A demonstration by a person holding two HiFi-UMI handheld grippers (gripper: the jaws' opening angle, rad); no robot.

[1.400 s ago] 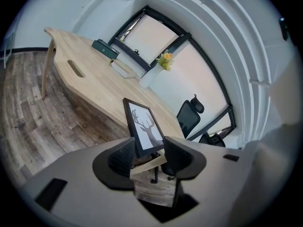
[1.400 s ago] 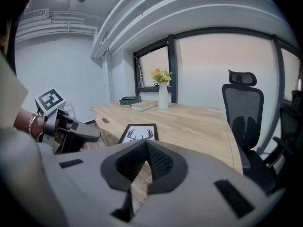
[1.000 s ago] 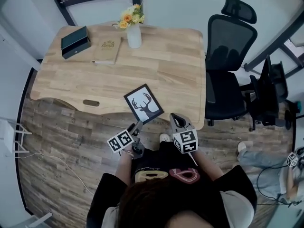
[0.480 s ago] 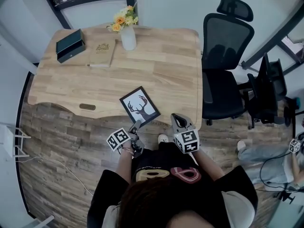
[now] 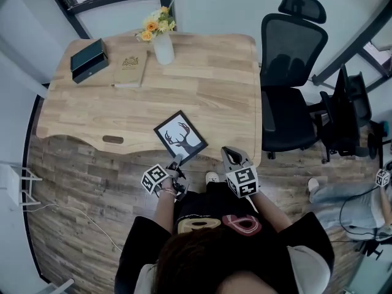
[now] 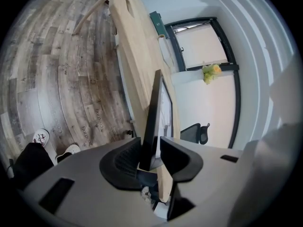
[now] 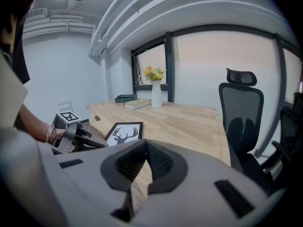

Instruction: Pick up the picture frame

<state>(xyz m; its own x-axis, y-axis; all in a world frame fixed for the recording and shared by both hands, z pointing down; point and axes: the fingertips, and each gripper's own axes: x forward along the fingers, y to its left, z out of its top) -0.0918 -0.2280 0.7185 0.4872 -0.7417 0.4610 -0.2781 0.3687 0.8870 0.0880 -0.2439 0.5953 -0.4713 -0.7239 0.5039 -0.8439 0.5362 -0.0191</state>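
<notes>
The picture frame [image 5: 180, 137], black-edged with a deer silhouette, lies flat at the near edge of the wooden desk [image 5: 214, 84], one corner over the edge. My left gripper [image 5: 176, 162] is at that near corner. In the left gripper view the frame [image 6: 154, 112] stands edge-on between the jaws of the left gripper [image 6: 150, 148]. The jaws are closing and both pads touch the frame's faces. My right gripper [image 5: 231, 157] hovers at the desk edge to the right, shut and empty. The right gripper view shows its jaws [image 7: 144, 148] together, with the frame [image 7: 124, 131] ahead to the left.
At the back of the desk stand a white vase of flowers [image 5: 162, 41], a tan book [image 5: 130, 66] and a dark box [image 5: 87, 59]. A black office chair [image 5: 288, 78] stands at the desk's right side. Another person's leg [image 5: 343, 196] shows at the far right.
My left gripper has come down onto the frame's near corner, rolled, and closed its jaws from wide open onto the edge. The right gripper has stayed put.
</notes>
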